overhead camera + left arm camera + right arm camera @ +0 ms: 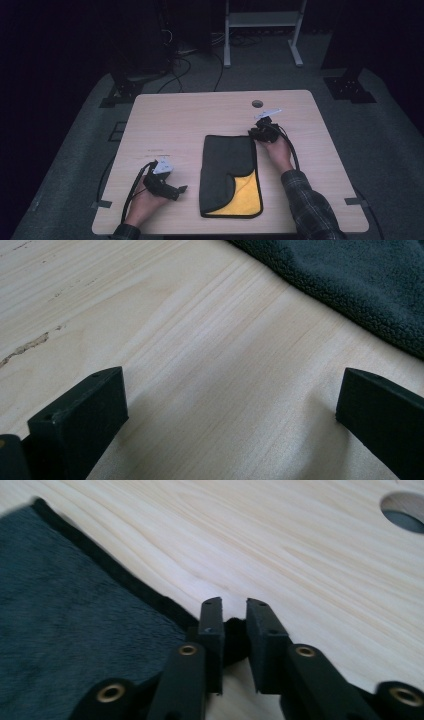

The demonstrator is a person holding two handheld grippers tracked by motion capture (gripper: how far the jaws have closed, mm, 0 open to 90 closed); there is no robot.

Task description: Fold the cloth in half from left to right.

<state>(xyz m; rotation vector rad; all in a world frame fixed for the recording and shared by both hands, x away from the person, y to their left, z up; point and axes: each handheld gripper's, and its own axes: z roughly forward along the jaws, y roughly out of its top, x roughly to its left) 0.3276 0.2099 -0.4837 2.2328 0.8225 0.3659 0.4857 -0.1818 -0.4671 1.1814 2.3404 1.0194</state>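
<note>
A folded dark grey cloth [225,160] lies flat in the middle of the wooden table [170,120], with its yellow underside [245,195] showing at the near right corner. My right gripper [256,134] sits low at the cloth's far right corner. In the right gripper view the jaws [234,617] stand a narrow gap apart, and the cloth's [75,625] dark corner fills that gap. My left gripper [179,191] rests on the table left of the cloth. Its jaws [230,410] are wide apart over bare wood, with the cloth's edge [360,280] beyond them.
A round cable hole [257,104] is in the table just beyond the right gripper, also visible in the right gripper view [405,512]. Cables trail from both grippers toward the near edge. A white frame [262,30] stands on the floor behind the table.
</note>
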